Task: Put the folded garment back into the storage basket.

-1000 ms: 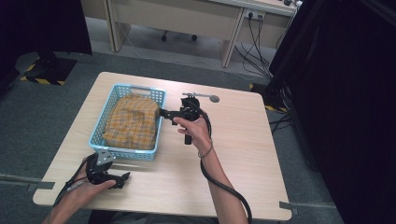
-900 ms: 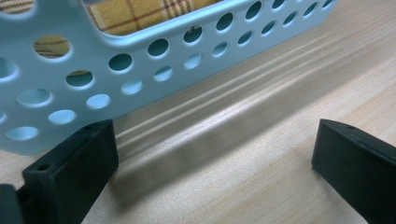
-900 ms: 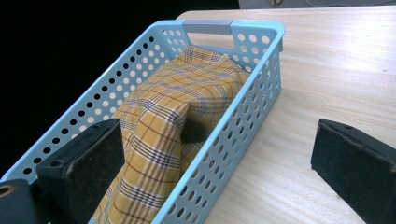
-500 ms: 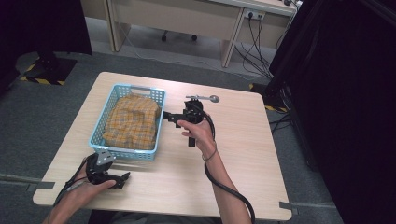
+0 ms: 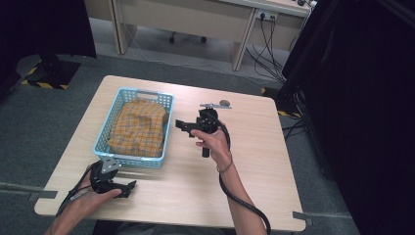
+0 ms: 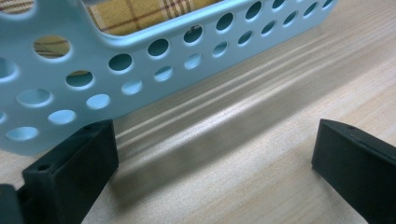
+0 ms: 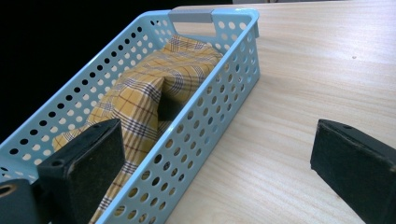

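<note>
Plaid cloth (image 5: 138, 128) sits bunched inside the blue basket (image 5: 167, 122), so stowing looks done. My right gripper (image 5: 183, 125) and left gripper (image 5: 128, 188) both gape empty; only parking remains.

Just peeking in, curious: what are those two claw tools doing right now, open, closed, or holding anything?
Left gripper: open, holding nothing, low beside the blue basket.
Right gripper: open, holding nothing, by the basket's side.

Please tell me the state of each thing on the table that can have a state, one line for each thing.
Basket: upright on the table, holding the cloth.
Yellow checked cloth: crumpled, lying inside the basket.
Left gripper: open, empty, low by the basket's near wall.
Right gripper: open, empty, held above the table beside the basket.
</note>
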`<state>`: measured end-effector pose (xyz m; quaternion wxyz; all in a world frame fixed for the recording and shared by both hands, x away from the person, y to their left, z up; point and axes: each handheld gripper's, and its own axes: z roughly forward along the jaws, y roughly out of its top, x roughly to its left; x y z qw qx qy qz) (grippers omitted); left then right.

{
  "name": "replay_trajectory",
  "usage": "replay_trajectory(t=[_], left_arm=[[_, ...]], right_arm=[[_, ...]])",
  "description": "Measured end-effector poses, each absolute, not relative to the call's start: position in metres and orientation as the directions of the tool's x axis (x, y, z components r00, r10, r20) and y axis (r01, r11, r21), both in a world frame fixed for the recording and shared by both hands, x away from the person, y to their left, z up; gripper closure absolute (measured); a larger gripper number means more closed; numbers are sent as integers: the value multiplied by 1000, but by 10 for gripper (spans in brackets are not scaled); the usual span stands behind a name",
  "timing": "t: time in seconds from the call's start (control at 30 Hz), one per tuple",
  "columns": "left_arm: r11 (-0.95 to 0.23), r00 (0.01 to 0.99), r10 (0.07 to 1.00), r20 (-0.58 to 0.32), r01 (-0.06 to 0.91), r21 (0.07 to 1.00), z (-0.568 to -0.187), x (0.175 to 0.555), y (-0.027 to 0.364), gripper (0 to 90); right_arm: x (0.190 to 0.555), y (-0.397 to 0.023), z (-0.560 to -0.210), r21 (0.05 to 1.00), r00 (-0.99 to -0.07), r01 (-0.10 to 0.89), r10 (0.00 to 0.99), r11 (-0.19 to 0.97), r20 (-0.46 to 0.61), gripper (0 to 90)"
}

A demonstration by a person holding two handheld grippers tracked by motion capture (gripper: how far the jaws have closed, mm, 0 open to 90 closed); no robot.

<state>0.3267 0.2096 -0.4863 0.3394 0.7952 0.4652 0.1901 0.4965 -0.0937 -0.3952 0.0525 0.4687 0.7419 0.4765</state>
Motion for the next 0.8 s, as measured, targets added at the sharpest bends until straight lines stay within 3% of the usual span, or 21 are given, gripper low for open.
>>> replay_trajectory(t=[0.8], left_arm=[[-337, 495, 869, -13, 610, 717, -486, 327, 210, 0]], right_arm=[[485, -105, -400, 775, -589, 615, 738, 146, 329, 39]])
